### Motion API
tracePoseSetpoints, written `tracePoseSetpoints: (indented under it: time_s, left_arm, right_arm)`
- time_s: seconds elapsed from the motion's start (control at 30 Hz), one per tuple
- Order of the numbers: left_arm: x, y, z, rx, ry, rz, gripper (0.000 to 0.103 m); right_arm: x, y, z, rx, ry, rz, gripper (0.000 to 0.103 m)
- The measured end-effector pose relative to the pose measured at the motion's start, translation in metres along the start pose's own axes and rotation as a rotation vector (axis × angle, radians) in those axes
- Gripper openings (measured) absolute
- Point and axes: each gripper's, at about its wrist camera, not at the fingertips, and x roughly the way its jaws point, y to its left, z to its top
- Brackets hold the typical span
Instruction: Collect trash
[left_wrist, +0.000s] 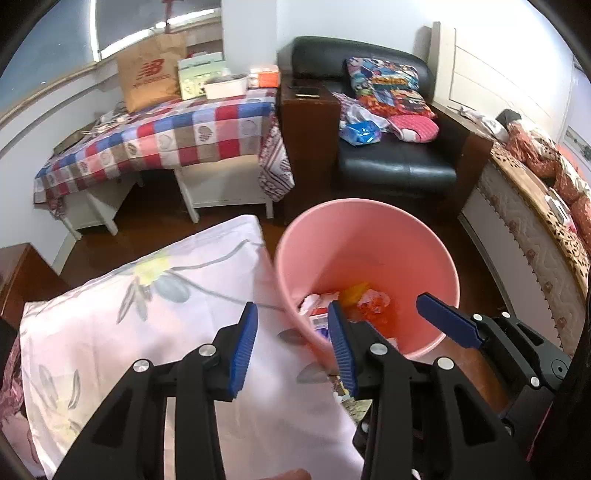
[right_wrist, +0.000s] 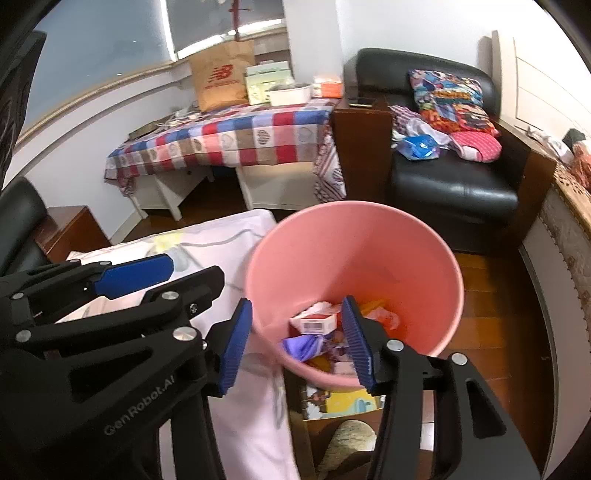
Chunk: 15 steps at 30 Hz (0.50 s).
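A pink trash bin (left_wrist: 369, 236) stands on the floor beside a white flowered cloth (left_wrist: 147, 325); it also shows in the right wrist view (right_wrist: 354, 240). Inside it lie several pieces of trash: a red and white carton (right_wrist: 317, 321), a purple wrapper (right_wrist: 303, 345), an orange wrapper (left_wrist: 373, 306). My left gripper (left_wrist: 295, 347) is open and empty, its jaws straddling the bin's near rim. My right gripper (right_wrist: 299, 347) is open and empty, also across the near rim. The right gripper's blue finger (left_wrist: 447, 319) shows over the bin in the left view.
A black armchair (left_wrist: 388, 162) with colourful cushions stands behind the bin. A bench under a checked quilt (left_wrist: 173, 136) holds a paper bag (left_wrist: 151, 74) and boxes. A bed (left_wrist: 535, 206) runs along the right. Wooden floor (right_wrist: 491, 321) surrounds the bin.
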Motion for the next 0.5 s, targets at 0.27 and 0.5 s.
tracePoseSetpoints:
  time_s: [0.27,0.5]
  left_arm:
    - [-0.029,0.038,-0.023,-0.057,-0.042,0.074,0.039]
    - [-0.053,0.080,-0.045,-0.116,-0.074,0.153,0.039]
  right_arm:
    - [-0.015,0.037,-0.008,-0.050,-0.023,0.069,0.056]
    - [-0.024,0.074,-0.015,-0.114,-0.038,0.122,0.056]
